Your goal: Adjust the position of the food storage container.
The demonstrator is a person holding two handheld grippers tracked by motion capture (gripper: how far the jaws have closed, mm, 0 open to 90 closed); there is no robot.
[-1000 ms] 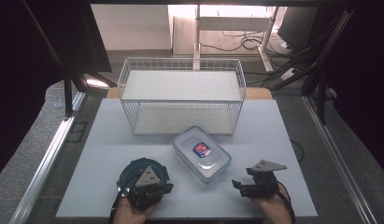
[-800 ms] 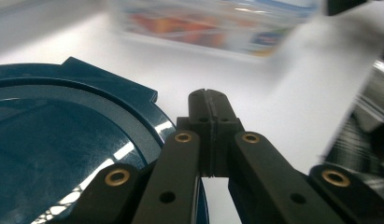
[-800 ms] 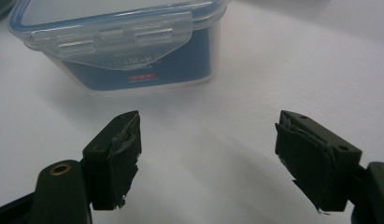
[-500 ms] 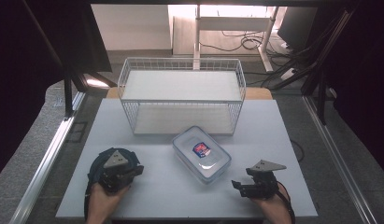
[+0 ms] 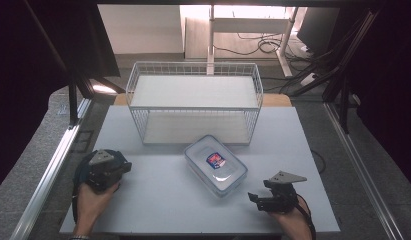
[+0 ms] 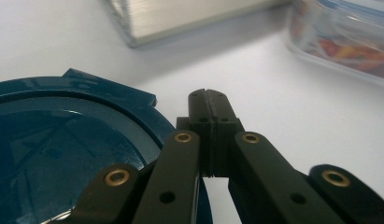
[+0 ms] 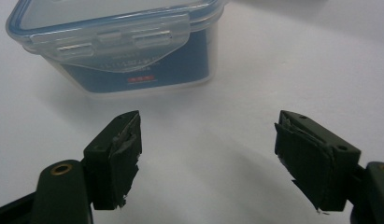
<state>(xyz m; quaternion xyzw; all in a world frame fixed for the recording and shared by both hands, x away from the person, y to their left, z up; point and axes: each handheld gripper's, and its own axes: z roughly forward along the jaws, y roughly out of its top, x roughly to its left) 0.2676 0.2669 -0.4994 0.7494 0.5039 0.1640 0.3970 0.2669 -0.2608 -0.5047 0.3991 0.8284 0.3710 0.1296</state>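
Note:
A clear plastic container (image 5: 215, 164) with a blue-rimmed snap lid and a small label lies at an angle in the middle of the white table (image 5: 158, 200). My right gripper (image 5: 254, 200) rests near the front edge, to the right of it. In the right gripper view this gripper (image 7: 217, 149) stands open, with the container (image 7: 133, 70) a short way beyond its jaws. My left gripper (image 5: 120, 169) is at the table's left side. Its jaws (image 6: 209, 100) are shut, with nothing visible between the tips. A dark blue round disc (image 6: 63, 140) lies beside and under them.
A white wire basket (image 5: 193, 107) stands at the back centre, just behind the container. Its base (image 6: 180, 18) and the container (image 6: 348, 37) appear beyond the left jaws. Metal rails run along both sides of the table.
My left gripper has moved to the left and slightly away from the front edge, away from the container. The right gripper and the container have stayed put.

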